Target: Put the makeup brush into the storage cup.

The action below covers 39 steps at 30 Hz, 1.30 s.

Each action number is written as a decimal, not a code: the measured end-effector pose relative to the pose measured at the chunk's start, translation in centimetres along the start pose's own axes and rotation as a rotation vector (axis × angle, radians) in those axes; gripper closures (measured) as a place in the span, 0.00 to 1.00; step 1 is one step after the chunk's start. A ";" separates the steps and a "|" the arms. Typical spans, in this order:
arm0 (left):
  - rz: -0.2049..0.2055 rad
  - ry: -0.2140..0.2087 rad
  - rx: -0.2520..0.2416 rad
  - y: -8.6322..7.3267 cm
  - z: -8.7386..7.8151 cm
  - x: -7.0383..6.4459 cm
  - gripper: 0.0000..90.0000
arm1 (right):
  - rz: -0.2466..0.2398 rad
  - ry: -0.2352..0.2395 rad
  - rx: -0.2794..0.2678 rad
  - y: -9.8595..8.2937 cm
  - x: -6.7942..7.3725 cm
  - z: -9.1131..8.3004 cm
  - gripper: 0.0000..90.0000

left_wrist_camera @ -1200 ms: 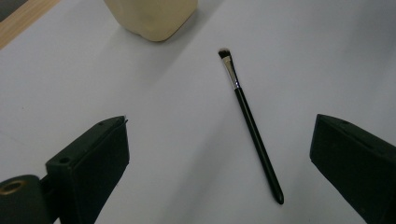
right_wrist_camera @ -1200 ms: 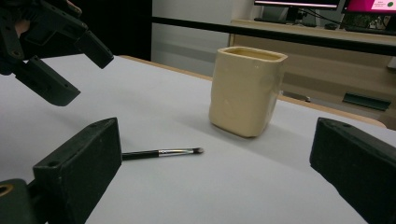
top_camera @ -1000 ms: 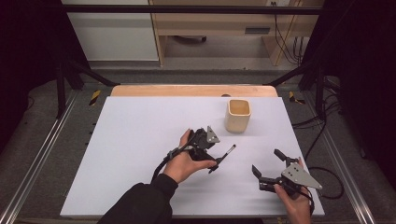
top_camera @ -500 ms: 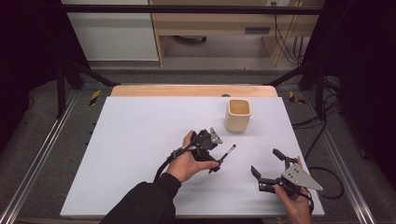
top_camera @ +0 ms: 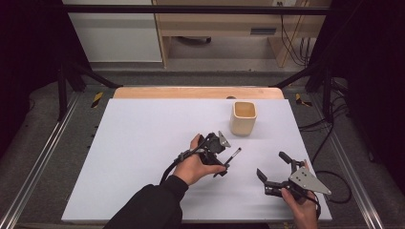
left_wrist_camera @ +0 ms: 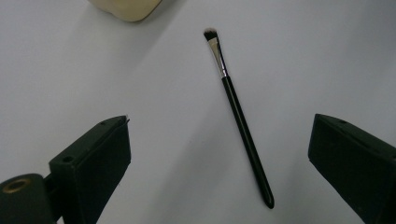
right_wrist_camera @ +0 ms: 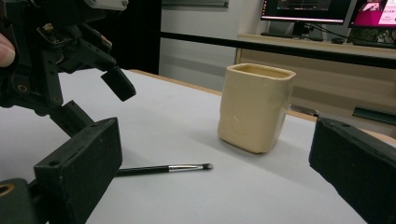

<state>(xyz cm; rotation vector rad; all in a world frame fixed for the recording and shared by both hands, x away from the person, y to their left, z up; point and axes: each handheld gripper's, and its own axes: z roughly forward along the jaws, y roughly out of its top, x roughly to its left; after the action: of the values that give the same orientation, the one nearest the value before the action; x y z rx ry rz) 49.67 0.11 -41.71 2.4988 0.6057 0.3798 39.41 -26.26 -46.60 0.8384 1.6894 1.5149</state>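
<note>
A thin black makeup brush (top_camera: 232, 157) with a silver ferrule lies flat on the white table (top_camera: 143, 143), its bristles pointing at a cream square cup (top_camera: 243, 118). My left gripper (top_camera: 217, 155) hovers just over the brush's handle end, open. In the left gripper view the brush (left_wrist_camera: 240, 116) lies between the wide-apart jaws, untouched, and the cup's base (left_wrist_camera: 126, 7) shows at the top. My right gripper (top_camera: 271, 164) rests low near the front right, open and empty. Its view looks past the brush (right_wrist_camera: 163, 169) to the cup (right_wrist_camera: 257, 107), with the left gripper (right_wrist_camera: 93, 100) at upper left.
The cup stands upright toward the back right of the table. A wooden strip (top_camera: 191, 92) borders the far edge. Black frame rails (top_camera: 43, 157) run along both sides. Monitors (right_wrist_camera: 303, 9) on a desk sit beyond the table.
My left gripper has drifted a little to the right, closer over the brush. The right gripper, brush and cup have stayed put.
</note>
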 end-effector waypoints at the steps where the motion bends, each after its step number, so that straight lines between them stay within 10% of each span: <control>1: 0.002 -0.002 0.004 0.1 0.1 -0.1 0.06 | 0.000 0.000 0.001 0.0 0.0 0.0 0.03; 39: -0.009 -0.009 0.045 -0.2 1.7 -0.6 0.09 | -0.013 -0.005 0.022 -0.1 0.0 0.1 0.03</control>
<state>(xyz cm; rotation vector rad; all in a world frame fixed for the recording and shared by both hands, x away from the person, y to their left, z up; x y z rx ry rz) 49.77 -0.75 -43.30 2.5378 0.6284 0.3554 39.45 -26.20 -46.74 0.8405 1.7074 1.4869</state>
